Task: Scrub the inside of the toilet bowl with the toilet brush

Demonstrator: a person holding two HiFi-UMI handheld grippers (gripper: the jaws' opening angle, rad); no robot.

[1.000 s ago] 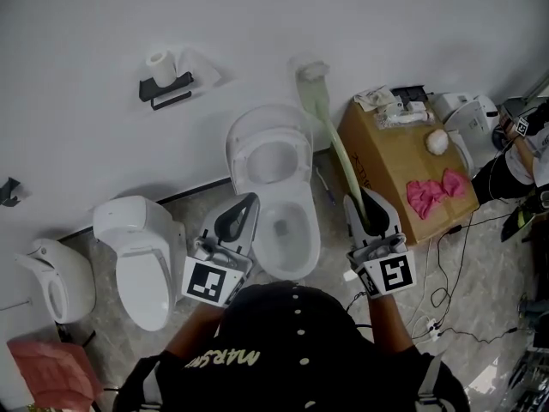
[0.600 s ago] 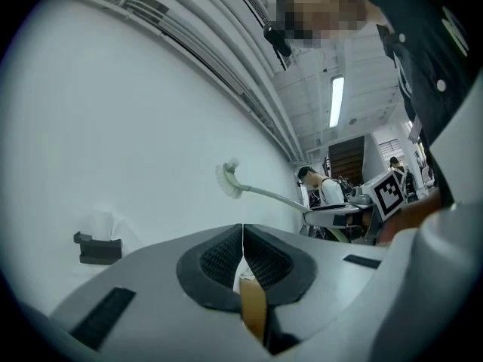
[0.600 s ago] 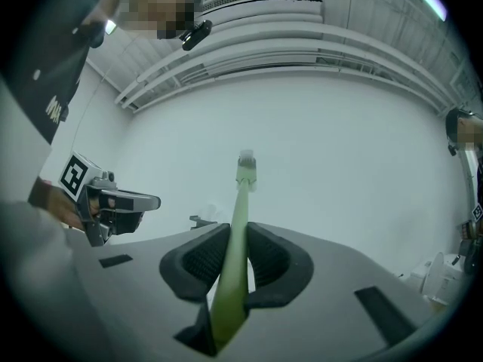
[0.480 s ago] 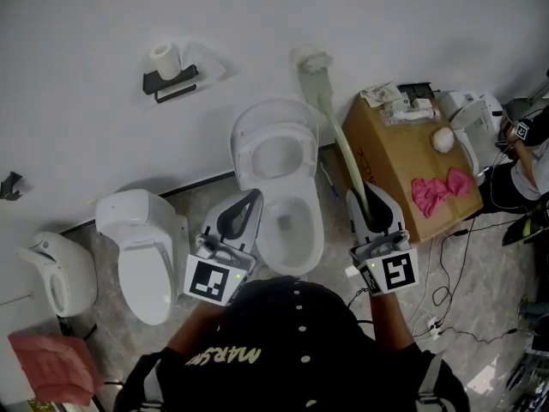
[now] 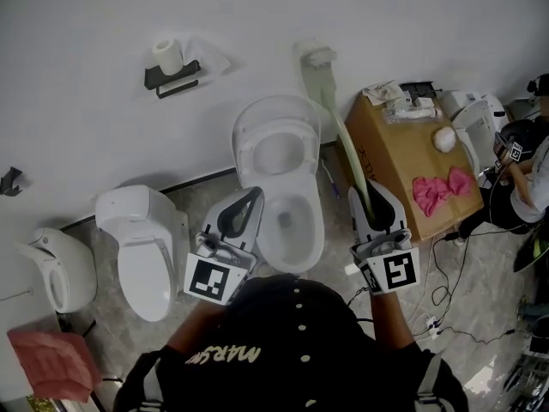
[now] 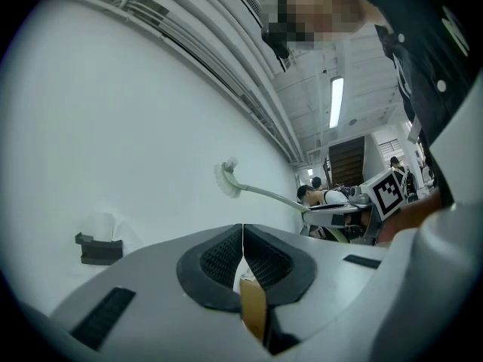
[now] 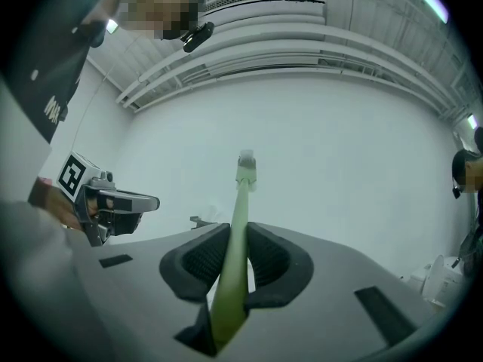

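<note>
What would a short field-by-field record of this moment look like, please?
Right gripper: shut on the toilet brush handle
Brush head: raised by the wall, outside the bowl
Left gripper: jaws together, holding nothing
Toilet bowl: open, seat up, between the two grippers in the head view
Scrubbing: not yet begun

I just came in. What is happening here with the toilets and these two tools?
A person stands over the toilet bowl, whose lid is up, with a gripper in each hand. The right gripper is shut on the green handle of the toilet brush. The brush head points up toward the wall, well outside the toilet bowl. The left gripper is shut with nothing in it, by the bowl's left rim.
</note>
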